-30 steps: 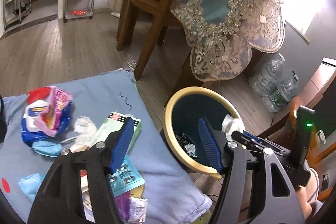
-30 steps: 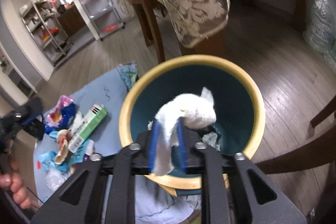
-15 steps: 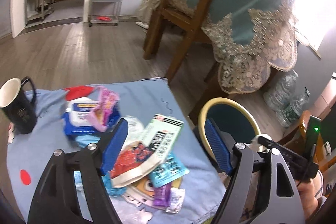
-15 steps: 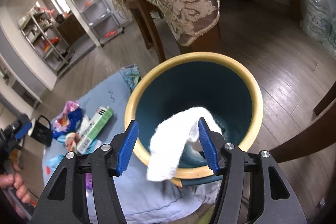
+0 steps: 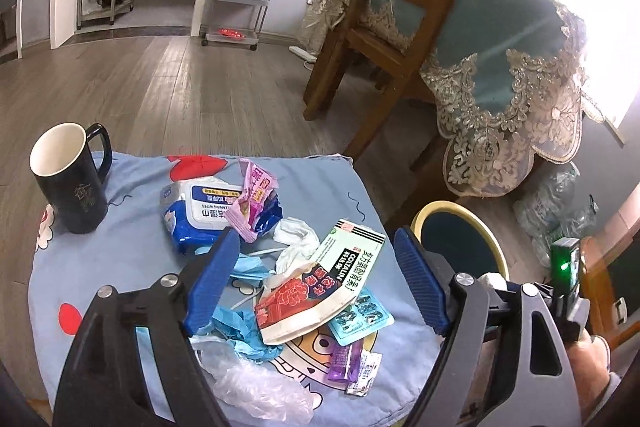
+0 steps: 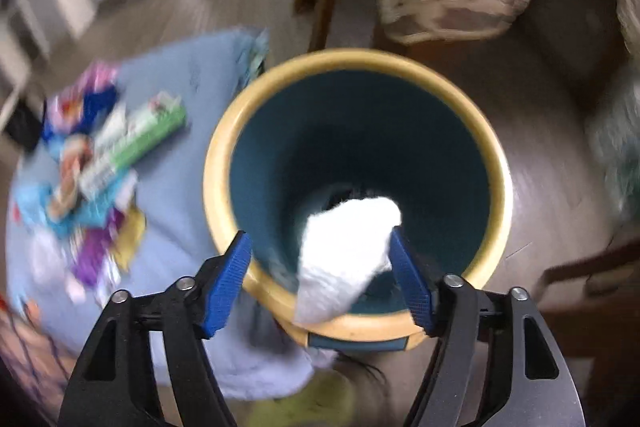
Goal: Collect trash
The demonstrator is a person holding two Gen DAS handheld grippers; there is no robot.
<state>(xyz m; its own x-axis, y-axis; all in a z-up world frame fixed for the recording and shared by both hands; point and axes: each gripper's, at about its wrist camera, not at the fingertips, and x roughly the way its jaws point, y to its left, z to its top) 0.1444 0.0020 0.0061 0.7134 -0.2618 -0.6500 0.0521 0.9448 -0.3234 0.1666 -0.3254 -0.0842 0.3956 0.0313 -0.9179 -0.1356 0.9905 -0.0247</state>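
Observation:
My left gripper (image 5: pixel 316 283) hovers over a trash pile on the blue cloth (image 5: pixel 132 251); its jaws are opening and nothing is gripped. Under it lie a green-white box (image 5: pixel 352 259), a red snack pouch (image 5: pixel 304 299), a crumpled white tissue (image 5: pixel 296 239), a pink wrapper (image 5: pixel 256 203) and a wet wipes pack (image 5: pixel 200 211). My right gripper (image 6: pixel 320 281) points down into the yellow-rimmed teal bin (image 6: pixel 224 155), its jaws opening. A white tissue (image 6: pixel 348 243) hangs between them against the right pad, apart from the left pad. The right wrist view is blurred.
A black mug (image 5: pixel 68 179) stands at the cloth's far left corner. Behind the bin (image 5: pixel 452 207) are a wooden chair (image 5: pixel 384 27) and a table with a lace-edged cloth (image 5: pixel 500 47). Plastic bottles (image 5: pixel 560 211) lie at the right. A person's hand (image 5: pixel 592 359) holds the right gripper.
The left view swung from the bin to the trash pile, and its jaws widened. The right jaws went from shut on the white tissue to wide apart; the tissue now droops over the bin.

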